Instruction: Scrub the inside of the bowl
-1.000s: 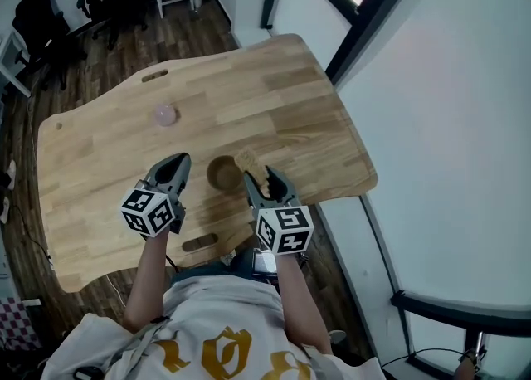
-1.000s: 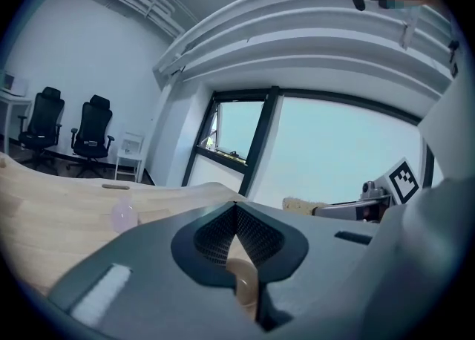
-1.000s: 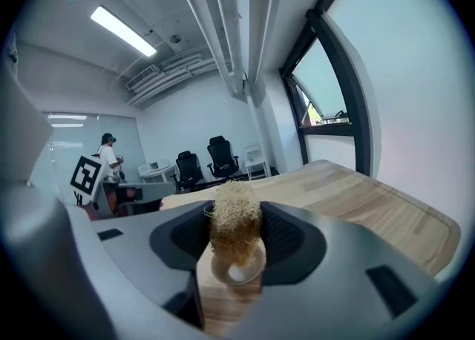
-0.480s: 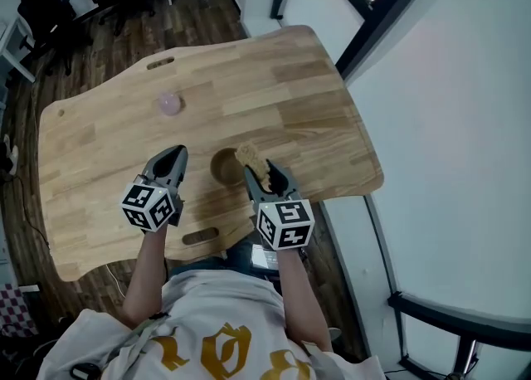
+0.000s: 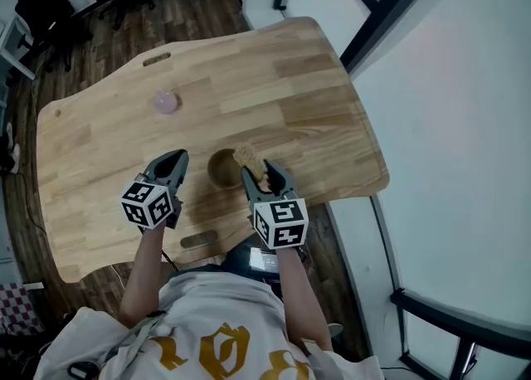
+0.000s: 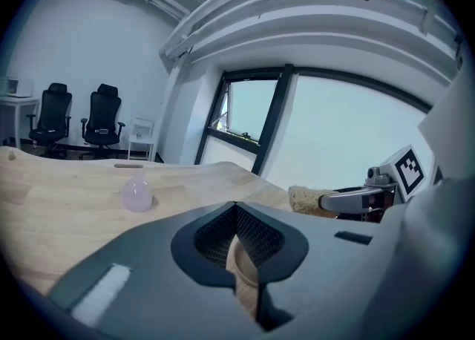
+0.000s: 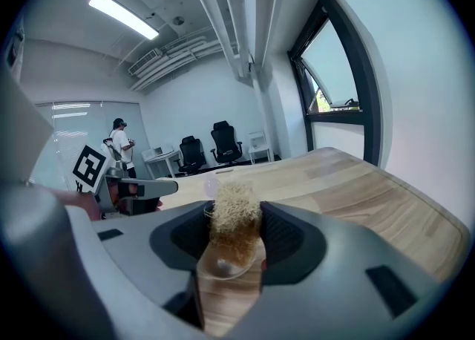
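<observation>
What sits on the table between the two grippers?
The wooden bowl, in the head view, between the left gripper and the right gripper, whose jaws hold a scrubber.

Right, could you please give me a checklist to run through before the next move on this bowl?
1. Tan fibrous scrubber clamped in the right gripper: ok.
2. Scrubber over the small brown wooden bowl: ok.
3. Scrubber touching the bowl's inside: cannot tell.
4. Bowl steadied by the left gripper: not ok, its jaws are together beside the bowl.
5. Pale pink translucent ball clear of the bowl: ok.
</observation>
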Motion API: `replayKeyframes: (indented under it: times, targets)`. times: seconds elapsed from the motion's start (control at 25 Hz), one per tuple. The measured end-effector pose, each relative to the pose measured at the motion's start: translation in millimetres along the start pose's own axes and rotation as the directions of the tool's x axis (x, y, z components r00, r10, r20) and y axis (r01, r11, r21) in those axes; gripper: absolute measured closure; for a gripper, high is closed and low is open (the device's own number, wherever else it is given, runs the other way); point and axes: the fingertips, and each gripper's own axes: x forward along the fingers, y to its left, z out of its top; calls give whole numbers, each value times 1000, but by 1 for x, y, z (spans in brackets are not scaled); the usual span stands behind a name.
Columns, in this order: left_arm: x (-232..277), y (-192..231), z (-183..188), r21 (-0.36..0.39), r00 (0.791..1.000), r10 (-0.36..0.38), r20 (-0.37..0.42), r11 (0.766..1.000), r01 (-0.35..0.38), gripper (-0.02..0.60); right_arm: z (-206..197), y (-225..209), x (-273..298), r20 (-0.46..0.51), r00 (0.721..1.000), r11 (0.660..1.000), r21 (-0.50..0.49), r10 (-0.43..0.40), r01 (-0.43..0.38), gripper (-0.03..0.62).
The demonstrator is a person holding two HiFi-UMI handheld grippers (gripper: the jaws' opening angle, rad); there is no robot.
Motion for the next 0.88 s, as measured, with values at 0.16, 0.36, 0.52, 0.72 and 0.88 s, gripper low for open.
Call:
replayKeyframes:
  times: [0.16, 0.36, 0.52, 0.72, 0.88]
  targets:
    - [16, 2, -18, -11, 998, -17, -66, 1000, 16, 578, -12, -1, 8, -43, 999, 999, 26, 22, -21, 411]
    - [38, 4, -44, -27, 985, -34, -172, 999, 29, 571, -28, -1, 18, -109, 993, 999, 9, 41, -40, 411]
    - [54, 3, -64, -54, 969, -54, -241, 998, 42, 505, -38, -6, 25, -141, 989, 999, 22, 50, -48, 411]
    - [64, 3, -88, -83, 942, -83, -325, 995, 59, 485, -49, -9, 32, -175, 983, 998, 32, 61, -56, 410]
    - [68, 3, -96, -97, 930, -98, -355, 993, 67, 485, -52, -9, 37, -194, 978, 997, 42, 72, -65, 411]
